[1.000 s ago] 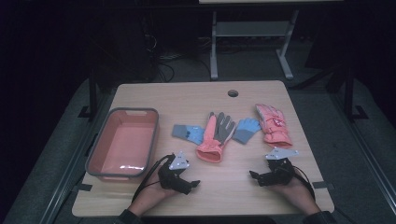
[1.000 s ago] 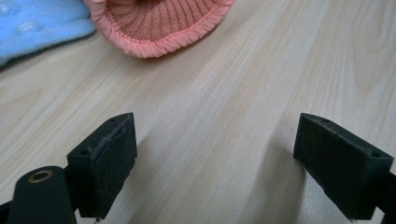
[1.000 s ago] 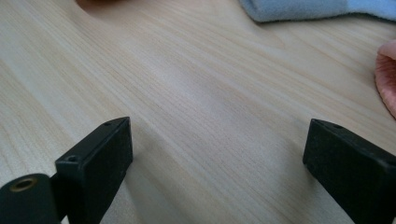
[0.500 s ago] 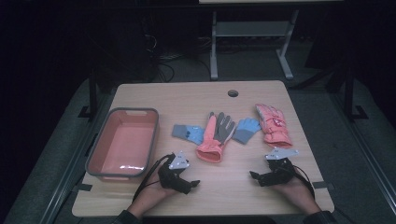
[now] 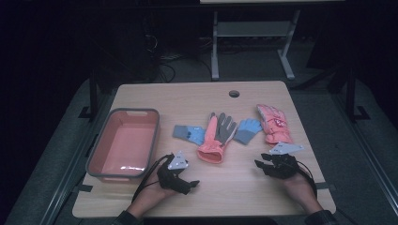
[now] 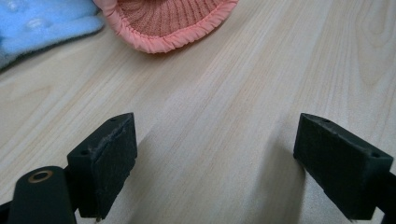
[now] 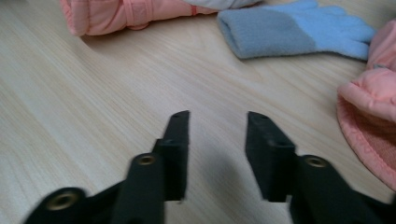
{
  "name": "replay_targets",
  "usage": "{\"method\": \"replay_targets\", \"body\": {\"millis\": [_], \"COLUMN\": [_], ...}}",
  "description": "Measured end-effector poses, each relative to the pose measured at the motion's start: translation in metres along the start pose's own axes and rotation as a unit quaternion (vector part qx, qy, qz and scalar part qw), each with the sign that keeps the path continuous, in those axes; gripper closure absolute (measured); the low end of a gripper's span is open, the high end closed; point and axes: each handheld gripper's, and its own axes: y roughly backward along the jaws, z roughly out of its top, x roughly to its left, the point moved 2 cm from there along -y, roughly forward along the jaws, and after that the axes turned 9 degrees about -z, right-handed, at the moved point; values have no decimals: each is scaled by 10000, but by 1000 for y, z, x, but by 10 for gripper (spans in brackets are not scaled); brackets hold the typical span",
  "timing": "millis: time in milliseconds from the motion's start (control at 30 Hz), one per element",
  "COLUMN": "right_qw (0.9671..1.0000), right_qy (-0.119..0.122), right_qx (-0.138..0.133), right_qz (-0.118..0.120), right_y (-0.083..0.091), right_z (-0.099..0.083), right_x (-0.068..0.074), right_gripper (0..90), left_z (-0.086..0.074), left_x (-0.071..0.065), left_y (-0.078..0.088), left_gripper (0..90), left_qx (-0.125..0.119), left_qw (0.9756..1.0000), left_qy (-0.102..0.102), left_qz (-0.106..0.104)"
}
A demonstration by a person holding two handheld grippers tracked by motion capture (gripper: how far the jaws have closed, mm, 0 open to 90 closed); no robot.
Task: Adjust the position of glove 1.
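Note:
Several gloves lie in a row mid-table: a blue glove (image 5: 189, 133), an orange glove with a grey palm (image 5: 217, 138), a second blue glove (image 5: 248, 130) and a pink padded glove (image 5: 274, 124). My left gripper (image 5: 192, 183) rests on the wood below the orange glove's cuff (image 6: 168, 18), and its jaws stand wide open over bare table (image 6: 217, 123). My right gripper (image 5: 258, 164) lies below the pink glove. Its jaws have just been closing and now stand partly closed with nothing between them (image 7: 218, 116). Beyond them lie the second blue glove (image 7: 289, 32) and the pink glove's cuff (image 7: 369, 121).
A pink bin with a grey rim (image 5: 136, 111) sits at the table's left, with nothing in it. A round cable hole (image 5: 233, 93) is near the far edge. A metal stand (image 5: 253, 33) is on the floor behind the table. Bare wood runs along the front edge between my hands.
Both hands stay where they were on the table. The right gripper's jaws look a little closer together; the gloves and bin have not moved.

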Motion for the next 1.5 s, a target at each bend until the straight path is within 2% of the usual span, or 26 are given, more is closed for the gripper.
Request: {"method": "replay_targets", "body": {"millis": [33, 67, 133, 167, 267, 433, 600, 1000, 1267, 1300, 1500], "right_qw": [10000, 9999, 9999, 9999, 9998, 9996, 9994, 9996, 9995, 9993, 9997], "right_qy": [30, 75, 81, 69, 47, -20, 27, 24, -71, -92, -32], "right_qx": [26, 28, 39, 59, 55, -77, -105, -67, -201, -238, -101], "right_qz": [23, 67, 88, 129, 176, 287, 325, 256, 242, 265, 214], "right_y": [0, -2, -2, -4, -5, -12, -17, -40, -53, -59, -75], "right_z": [2, 5, 6, 9, 11, 22, 29, 51, 66, 70, 72], "right_x": [0, 1, 3, 4, 2, -4, -4, -10, -24, -27, -30], "right_gripper": [658, 750, 783, 858, 896, 898, 898, 898, 898, 899, 898], "left_z": [0, 0, -1, -1, -2, -2, -2, -2, -2, -2, -2], "left_x": [0, 0, 1, 1, 2, 2, 2, 2, 2, 2, 2], "left_y": [0, 1, 1, 1, 2, 3, 3, 3, 3, 3, 3], "left_gripper": [128, 128, 128, 128, 128, 127, 127, 127, 127, 127, 127], "left_qx": [6, 15, -7, -27, 6, 33, 36, 28, -8, -13, -11], "left_qw": [10000, 10000, 10000, 10000, 10000, 10000, 10000, 10000, 10000, 10000, 10000], "left_qy": [0, 15, 12, 39, 10, -12, -7, 19, 32, 41, 39], "left_qz": [3, -2, 6, 12, 7, -23, -24, -23, -2, 10, 12]}}
